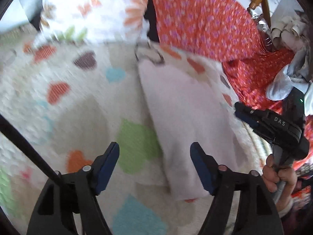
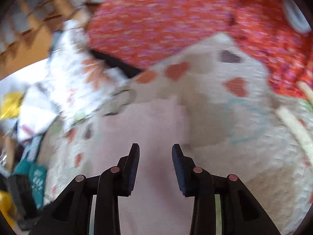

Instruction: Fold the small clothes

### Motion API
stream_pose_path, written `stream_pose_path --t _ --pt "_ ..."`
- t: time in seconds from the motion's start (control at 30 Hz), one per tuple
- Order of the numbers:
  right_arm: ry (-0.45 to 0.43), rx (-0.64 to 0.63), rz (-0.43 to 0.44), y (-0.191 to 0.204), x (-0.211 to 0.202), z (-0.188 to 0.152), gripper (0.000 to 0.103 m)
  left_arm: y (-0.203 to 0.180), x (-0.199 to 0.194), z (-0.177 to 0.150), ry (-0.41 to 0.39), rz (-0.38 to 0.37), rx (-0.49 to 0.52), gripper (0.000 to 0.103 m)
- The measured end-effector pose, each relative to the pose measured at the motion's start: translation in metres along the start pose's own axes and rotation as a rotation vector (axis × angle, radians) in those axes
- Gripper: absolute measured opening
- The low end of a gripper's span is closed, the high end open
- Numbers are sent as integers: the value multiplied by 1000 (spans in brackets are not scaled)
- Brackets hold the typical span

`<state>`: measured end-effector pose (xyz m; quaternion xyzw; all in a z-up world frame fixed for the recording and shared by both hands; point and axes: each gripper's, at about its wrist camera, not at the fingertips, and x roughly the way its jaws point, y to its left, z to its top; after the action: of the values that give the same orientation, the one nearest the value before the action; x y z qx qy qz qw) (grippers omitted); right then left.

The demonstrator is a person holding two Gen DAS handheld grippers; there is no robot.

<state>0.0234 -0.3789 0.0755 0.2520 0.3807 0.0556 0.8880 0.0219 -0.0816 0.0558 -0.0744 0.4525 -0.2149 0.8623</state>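
- The folded garment point(image 1: 187, 121) lies on the blanket point(image 1: 78, 101) just ahead of me.
- The dotted cloth point(image 1: 205, 19) lies behind it, rightward.
- The flowered cloth point(image 1: 93, 9) lies behind, leftward.

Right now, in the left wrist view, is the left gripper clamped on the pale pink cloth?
No: the left gripper stands open above the pale pink cloth, holding nothing.

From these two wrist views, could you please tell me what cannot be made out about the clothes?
- Pale pink garment: its type is unclear; blur in both views, and the bottom edge cuts it off in the right wrist view.
- Red floral cloth: extent cut off by the top edge.
- Clothes pile: single items unreadable, squeezed at the left wrist view's rim.
- White flowered fabric: smeared by blur.
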Motion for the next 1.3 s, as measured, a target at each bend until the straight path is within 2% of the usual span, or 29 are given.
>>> stream_pose_path --t 0.07,0.1,0.17,0.2,0.27,0.3,0.33,0.37,0.47,0.5,0.53,0.57,0.6,0.63,0.73,0.83,0.9,0.97,1.03,1.1,1.2,1.3 --pt "74 14 55 2 27 -4 39 1 -4 -1 -37 56 48 77" --pt "116 23 49 -1 43 -5 39 1 -4 0 -45 78 65 77" --pt "202 95 9 -20 76 -9 25 8 -6 -5 -50 118 95 77" --pt "198 142 13 -28 81 -9 12 11 -7 -7 -50 130 99 77" --pt "158 198 18 -31 72 -5 13 21 -10 -11 -52 145 94 77" --pt "121 177 17 -23 63 -2 18 27 -12 -12 -52 153 88 77" --pt "97 142 21 -14 57 1 19 32 -13 -12 -52 162 80 77" --pt "91 106 65 -1 51 2 19 35 -14 -13 -52 168 71 77" --pt "173 108 256 24 65 -4 19 50 -17 -10 -52 152 14 78" --pt "205 111 288 30 75 -7 19 51 -16 -10 -49 143 1 78" --pt "238 109 299 34 86 -11 19 53 -17 -9 -46 133 -12 78" --pt "277 105 266 34 102 -15 19 54 -17 -8 -44 126 -22 78" --pt "313 121 223 30 119 -20 17 54 -17 -8 -43 124 -26 78" --pt "314 160 232 24 127 -24 10 54 -17 -7 -45 125 -27 78" --pt "304 208 268 18 125 -23 10 51 -20 -7 -62 135 -17 78" --pt "288 164 300 29 108 -26 15 49 -26 -7 -91 149 -7 78" --pt "321 138 335 35 101 -37 15 48 -29 -7 -111 161 -1 78" --pt "374 112 298 32 99 -53 15 47 -33 -8 -133 178 10 78" --pt "410 143 294 24 101 -71 15 46 -37 -10 -155 190 20 78" --pt "404 158 293 20 94 -79 15 44 -44 -13 -193 201 25 78" --pt "394 119 257 22 73 -86 15 37 -63 -18 -286 267 34 83" --pt "374 58 192 29 44 -92 17 26 -93 -29 -445 373 37 96"
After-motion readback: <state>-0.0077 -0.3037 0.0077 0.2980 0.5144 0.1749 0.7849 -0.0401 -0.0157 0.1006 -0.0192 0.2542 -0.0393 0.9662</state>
